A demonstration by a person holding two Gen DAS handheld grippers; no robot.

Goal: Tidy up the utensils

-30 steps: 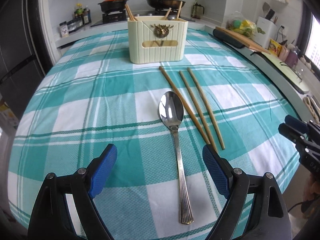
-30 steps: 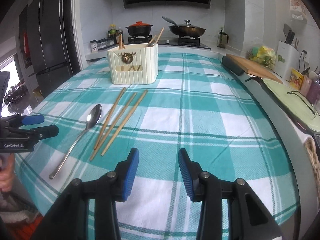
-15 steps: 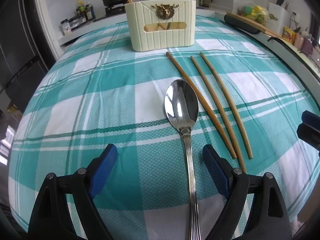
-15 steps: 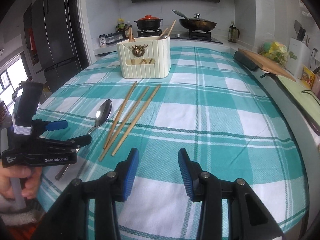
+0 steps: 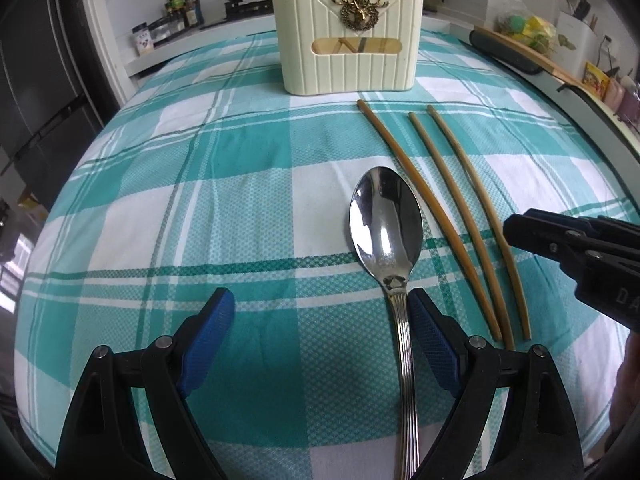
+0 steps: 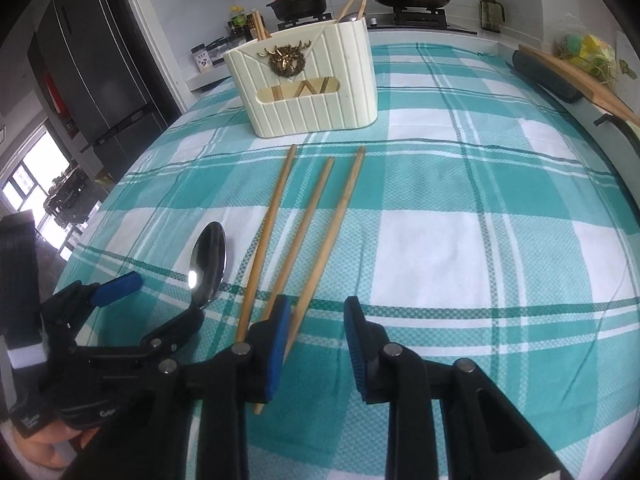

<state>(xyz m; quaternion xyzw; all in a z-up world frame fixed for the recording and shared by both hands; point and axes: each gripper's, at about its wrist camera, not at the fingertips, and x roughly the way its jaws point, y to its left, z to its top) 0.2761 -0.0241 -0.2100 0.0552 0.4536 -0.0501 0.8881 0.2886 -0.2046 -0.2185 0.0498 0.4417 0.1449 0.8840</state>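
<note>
Both grippers have come lower and closer to the utensils than a second ago; the left gripper (image 5: 320, 316) now straddles the neck of the spoon (image 5: 386, 224), its blue pads wide apart, the right-hand pad just beside the handle, where earlier the spoon lay well ahead of it; the right gripper (image 6: 316, 332) has slid in toward the three chopsticks (image 6: 304, 232), its fingers apart, its left finger over their near ends; whether it touches them I cannot tell; spoon and chopsticks lie flat on the teal checked cloth (image 5: 224, 200), on the near side of the cream utensil holder (image 5: 348, 40), the chopsticks to the spoon's right; only the right wrist view shows the left gripper from the side with the hand gripping it, and the utensils standing in the utensil holder more fully; the left wrist view alone shows the spoon's ribbed handle running back between its own fingers.
</note>
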